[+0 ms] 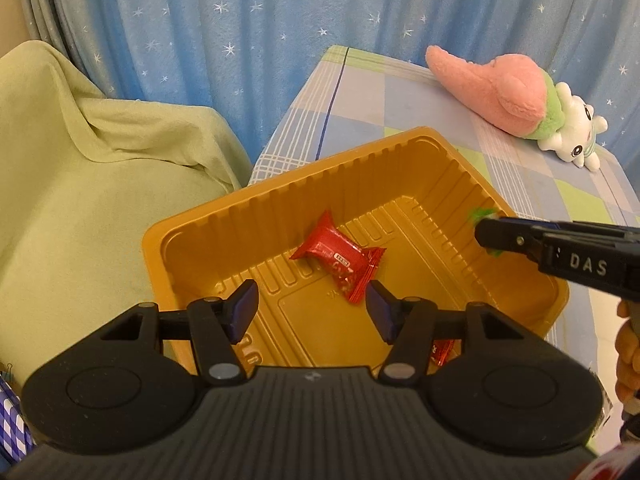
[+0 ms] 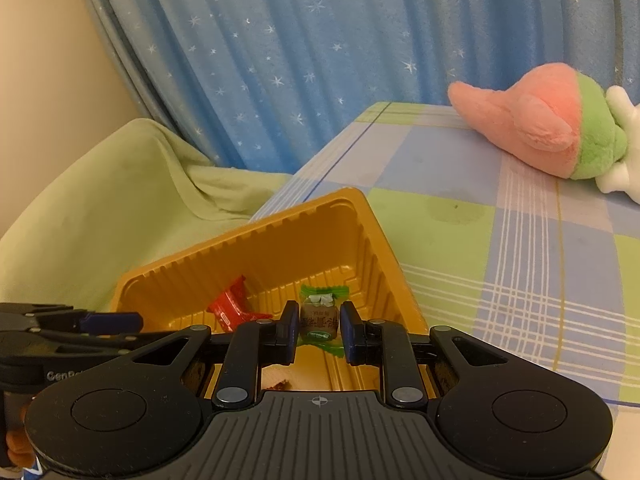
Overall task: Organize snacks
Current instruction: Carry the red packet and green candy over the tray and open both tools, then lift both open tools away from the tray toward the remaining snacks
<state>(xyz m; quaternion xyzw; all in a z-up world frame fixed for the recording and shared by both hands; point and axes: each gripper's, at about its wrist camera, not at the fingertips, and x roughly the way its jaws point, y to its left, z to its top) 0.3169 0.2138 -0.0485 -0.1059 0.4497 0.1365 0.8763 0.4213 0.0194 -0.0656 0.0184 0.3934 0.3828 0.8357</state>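
On right tongs (image 1: 486, 236): "DAS" lettering

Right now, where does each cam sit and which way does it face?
Left wrist: on the left gripper, angled down into the orange tray; jaws open above the red snack; right gripper enters from the right, a hand at the edge.
Right wrist: on the right gripper, angled down over the tray's near side, shut on a green-wrapped candy; left gripper at left.
Shared: tray, red snack, plush toy, checked cloth, blue curtain.
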